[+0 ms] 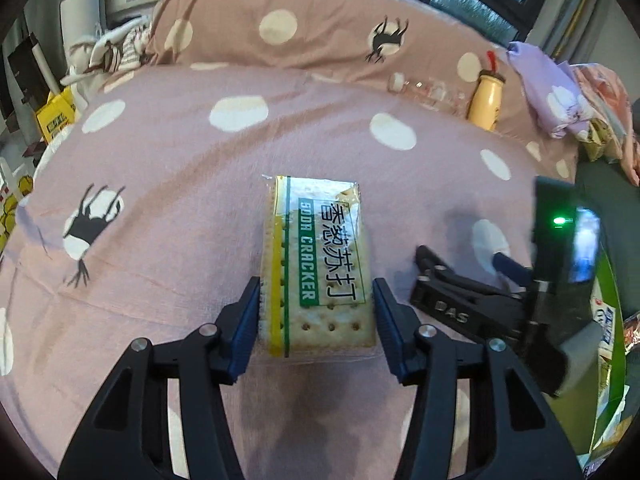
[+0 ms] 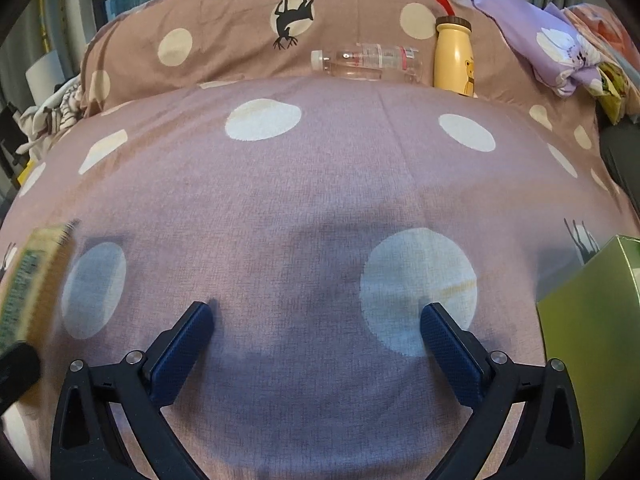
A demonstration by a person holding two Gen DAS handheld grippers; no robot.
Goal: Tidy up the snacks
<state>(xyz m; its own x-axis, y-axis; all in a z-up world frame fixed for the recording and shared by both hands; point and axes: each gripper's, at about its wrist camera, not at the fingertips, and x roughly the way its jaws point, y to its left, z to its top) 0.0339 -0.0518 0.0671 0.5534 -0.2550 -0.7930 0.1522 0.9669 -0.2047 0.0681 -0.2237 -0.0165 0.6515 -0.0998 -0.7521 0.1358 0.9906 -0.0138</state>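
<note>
Cracker pack: I have the soda cracker pack (image 1: 318, 264) clamped between the pads of my left gripper (image 1: 316, 320), held by its near end with its far end pointing toward the pillow. It seems lifted off the bedspread, over the middle of the bed rather than near any edge.
Left jaws: closed on the pack, one blue pad on each long side.
Right jaws: my right gripper (image 2: 316, 344) stands wide open with nothing between the pads, low over the bedspread (image 2: 320, 184) near the bed's right edge.
Progress: I judge one snack is in hand and not yet put away. The green box (image 2: 592, 344) at the right edge looks like the place for it, and packets show inside it in the left view, so some sorting seems done. How many snacks remain I cannot tell.
Pack material: clear, glossy film with a green and yellow printed band; pale square crackers with dotted holes show through. Flat, rectangular, likely brittle inside.
Bedspread: soft woven cloth, dusty pink with cream dots and dark deer figures, lightly creased.
Green box: stiff, smooth card with straight walls.
Far edge: a clear plastic bottle (image 2: 366, 61) lies against the pillow (image 2: 224, 40); a yellow bear bottle (image 2: 454, 60) stands beside it.
</note>
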